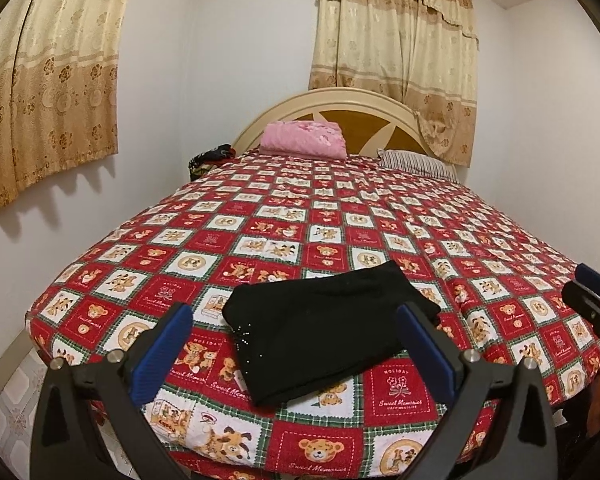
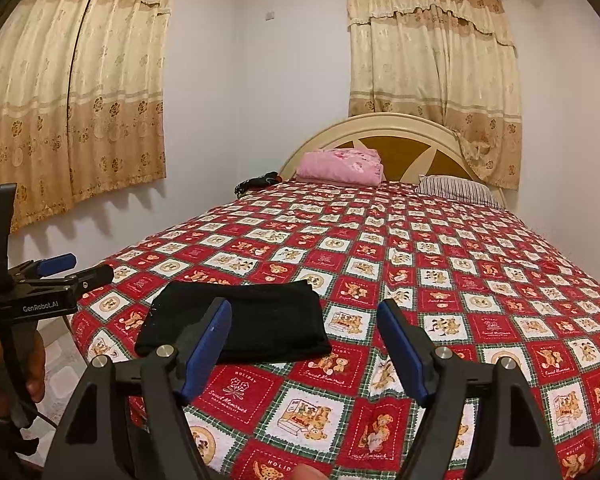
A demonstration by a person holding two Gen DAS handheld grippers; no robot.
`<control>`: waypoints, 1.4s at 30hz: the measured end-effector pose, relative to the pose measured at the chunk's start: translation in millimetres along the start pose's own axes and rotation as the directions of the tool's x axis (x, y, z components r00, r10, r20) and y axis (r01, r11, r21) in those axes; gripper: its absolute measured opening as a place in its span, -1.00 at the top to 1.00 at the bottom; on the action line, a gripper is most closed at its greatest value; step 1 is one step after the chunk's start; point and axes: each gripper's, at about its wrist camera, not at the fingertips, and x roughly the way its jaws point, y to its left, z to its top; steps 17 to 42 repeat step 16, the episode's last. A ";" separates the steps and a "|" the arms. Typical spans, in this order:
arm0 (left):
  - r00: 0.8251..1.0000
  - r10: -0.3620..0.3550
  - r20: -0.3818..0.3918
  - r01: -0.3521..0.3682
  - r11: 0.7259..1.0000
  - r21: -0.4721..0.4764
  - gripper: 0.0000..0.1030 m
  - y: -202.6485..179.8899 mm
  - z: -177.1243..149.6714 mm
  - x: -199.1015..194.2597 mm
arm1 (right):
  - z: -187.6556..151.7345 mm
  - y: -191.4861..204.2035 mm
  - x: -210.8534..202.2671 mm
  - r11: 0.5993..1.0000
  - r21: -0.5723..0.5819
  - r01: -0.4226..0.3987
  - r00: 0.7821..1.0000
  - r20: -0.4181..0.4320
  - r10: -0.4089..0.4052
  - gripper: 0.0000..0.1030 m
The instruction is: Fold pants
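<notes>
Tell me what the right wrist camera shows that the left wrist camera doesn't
Only the right wrist view shows the left gripper from the side, with the hand holding it.

Only the left wrist view shows the sparkly dots on the black pants and just a sliver of the right gripper at its edge.

Both show the folded pants on the red teddy-bear bedspread, the pink bundle, the striped pillow, and open jaws.

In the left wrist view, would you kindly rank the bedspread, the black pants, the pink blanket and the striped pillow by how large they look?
Largest to smallest as they look:
1. bedspread
2. black pants, though they lie nearest the camera
3. pink blanket
4. striped pillow, close to the blanket in apparent size and partly cut off, so that order is unsure.
</notes>
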 end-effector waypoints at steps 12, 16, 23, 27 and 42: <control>0.998 0.041 0.051 -0.043 0.998 0.045 -1.00 -2.5 -3.6 -2.4 | -3.1 5.0 3.3 1.000 -0.021 -0.002 1.000 -0.015 0.002 -0.48; 0.998 0.031 0.052 -0.034 0.998 0.054 -1.00 -4.0 -3.2 -1.5 | -5.1 8.1 6.2 0.999 -0.032 0.001 1.000 -0.027 -0.002 -0.48; 0.998 0.031 0.052 -0.034 0.998 0.054 -1.00 -4.0 -3.2 -1.5 | -5.1 8.1 6.2 0.999 -0.032 0.001 1.000 -0.027 -0.002 -0.48; 0.998 0.031 0.052 -0.034 0.998 0.054 -1.00 -4.0 -3.2 -1.5 | -5.1 8.1 6.2 0.999 -0.032 0.001 1.000 -0.027 -0.002 -0.48; 0.998 0.031 0.052 -0.034 0.998 0.054 -1.00 -4.0 -3.2 -1.5 | -5.1 8.1 6.2 0.999 -0.032 0.001 1.000 -0.027 -0.002 -0.48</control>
